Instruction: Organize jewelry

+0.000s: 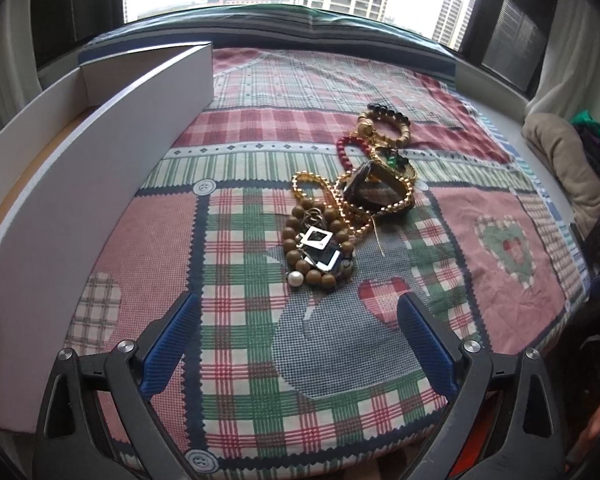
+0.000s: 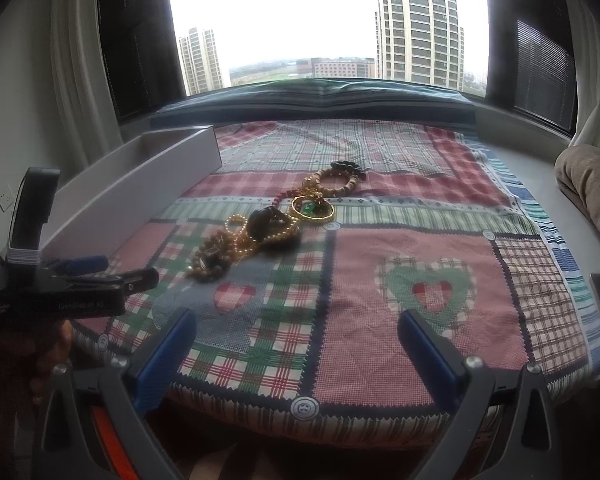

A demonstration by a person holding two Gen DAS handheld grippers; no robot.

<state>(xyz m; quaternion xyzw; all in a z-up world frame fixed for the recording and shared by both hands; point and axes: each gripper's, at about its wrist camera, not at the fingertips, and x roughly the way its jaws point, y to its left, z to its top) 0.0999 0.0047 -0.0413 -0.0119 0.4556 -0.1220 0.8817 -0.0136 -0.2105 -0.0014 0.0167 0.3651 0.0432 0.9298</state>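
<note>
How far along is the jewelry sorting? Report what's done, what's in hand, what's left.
Done: nothing visible; the part of the white box that shows holds no jewelry. In hand: nothing. The left gripper is open, aimed at the wooden bead bracelet; the right gripper is open and empty. Left: the whole tangled pile on the patchwork cloth, including the gold bead chain and red bead bracelet.

**Jewelry heaped on the cloth**

A tangled jewelry pile [image 1: 348, 196] lies mid-cloth: brown wooden beads [image 1: 316, 248] with one pearl [image 1: 295, 279] nearest, gold chain [image 1: 352, 204] looping through, red beads [image 1: 346, 150] and a tan-and-black bracelet [image 1: 388, 122] farthest. White box [image 1: 100, 168] stands open alongside.
</note>
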